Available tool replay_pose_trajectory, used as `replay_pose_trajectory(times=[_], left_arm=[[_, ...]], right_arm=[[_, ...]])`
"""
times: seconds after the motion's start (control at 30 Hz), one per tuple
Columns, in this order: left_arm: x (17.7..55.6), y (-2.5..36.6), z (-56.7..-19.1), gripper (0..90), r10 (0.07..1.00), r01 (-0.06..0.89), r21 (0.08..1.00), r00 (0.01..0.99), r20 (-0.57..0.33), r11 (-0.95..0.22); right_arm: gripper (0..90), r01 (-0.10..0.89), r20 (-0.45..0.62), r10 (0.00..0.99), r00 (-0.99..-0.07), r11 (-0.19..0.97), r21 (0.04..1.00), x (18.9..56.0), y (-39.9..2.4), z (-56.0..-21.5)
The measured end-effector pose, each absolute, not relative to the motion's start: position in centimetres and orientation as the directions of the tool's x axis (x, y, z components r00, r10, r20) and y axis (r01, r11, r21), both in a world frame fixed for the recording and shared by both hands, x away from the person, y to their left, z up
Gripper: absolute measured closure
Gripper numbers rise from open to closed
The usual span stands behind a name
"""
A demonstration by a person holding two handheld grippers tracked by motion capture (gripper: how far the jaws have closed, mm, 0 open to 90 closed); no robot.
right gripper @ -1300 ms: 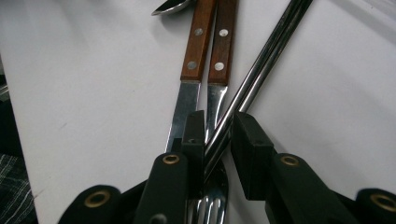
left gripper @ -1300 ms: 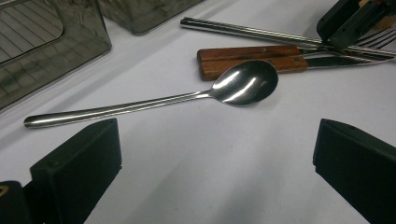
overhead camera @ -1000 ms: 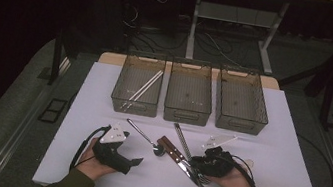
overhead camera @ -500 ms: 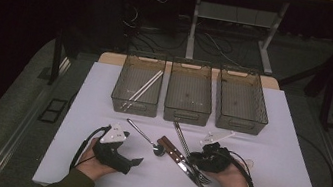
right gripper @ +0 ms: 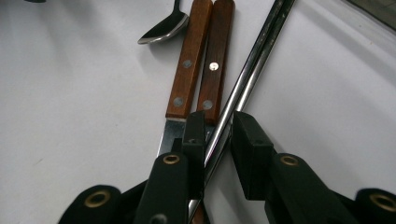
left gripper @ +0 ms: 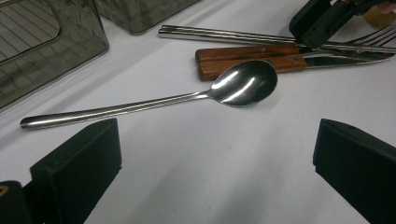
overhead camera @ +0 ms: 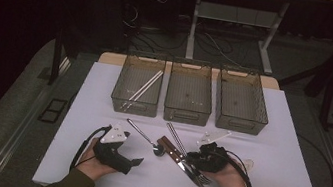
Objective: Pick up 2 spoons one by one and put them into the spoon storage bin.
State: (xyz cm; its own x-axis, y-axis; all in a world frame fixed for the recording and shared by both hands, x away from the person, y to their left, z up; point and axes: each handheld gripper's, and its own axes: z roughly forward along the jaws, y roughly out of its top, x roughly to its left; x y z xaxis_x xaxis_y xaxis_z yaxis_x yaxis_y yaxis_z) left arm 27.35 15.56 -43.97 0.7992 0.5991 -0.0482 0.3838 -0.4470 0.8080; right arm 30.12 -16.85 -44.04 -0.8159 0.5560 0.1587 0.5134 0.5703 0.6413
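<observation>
In the high view the right gripper [overhead camera: 193,159] sits at lower centre-right of the frame, over the pile of cutlery on the white table [overhead camera: 278,141]. Compared with the picture a second ago, it has shifted slightly toward the left and into the pile; half a second ago it already lay about where it is now. In the right gripper view the two black jaws stand close together around the pair of steel chopsticks [right gripper: 243,88], which run from bottom centre up to the top right of that frame. The pads look pressed on the rods, so the gripper is clamped on them. Just left of the rods lie two wooden-handled knives [right gripper: 201,60], side by side, and at the top of the frame the bowl of the spoon [right gripper: 163,29].

The left gripper [overhead camera: 129,162] rests at lower left of the high view, in the same place as in both earlier pictures. Its jaws stand wide apart with nothing between them: in the left gripper view they frame bare table, with the spoon lying beyond them across the middle of the frame.

At the upper part of the high view three grey bins stand in a row, unchanged; the left bin [overhead camera: 118,97] holds a pair of white chopsticks [overhead camera: 144,89] lying diagonally.
</observation>
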Motion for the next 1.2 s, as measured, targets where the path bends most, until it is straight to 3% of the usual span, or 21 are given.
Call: replay_pose_trajectory(times=[0.67, 0.8, 1.2], left_arm=[[27.4, 15.5, -44.0, 0.0, 0.598, 0.383, 0.809, 0.800, -0.050, -0.445], [27.4, 15.5, -44.0, 0.0, 0.598, 0.383, 0.810, 0.800, -0.051, -0.443], [27.4, 15.5, -43.9, 0.0, 0.594, 0.380, 0.811, 0.803, -0.050, -0.444]], right_arm=[[77.5, 0.508, 0.169, 0.552, -0.817, 0.547, 0.666, 31.5, -16.5, -43.5], [78.8, 0.518, 0.165, 0.581, -0.797, 0.517, 0.681, 32.9, -16.3, -42.8], [86.6, 0.577, 0.153, 0.635, -0.757, 0.540, 0.612, 37.2, -13.3, -44.1]])
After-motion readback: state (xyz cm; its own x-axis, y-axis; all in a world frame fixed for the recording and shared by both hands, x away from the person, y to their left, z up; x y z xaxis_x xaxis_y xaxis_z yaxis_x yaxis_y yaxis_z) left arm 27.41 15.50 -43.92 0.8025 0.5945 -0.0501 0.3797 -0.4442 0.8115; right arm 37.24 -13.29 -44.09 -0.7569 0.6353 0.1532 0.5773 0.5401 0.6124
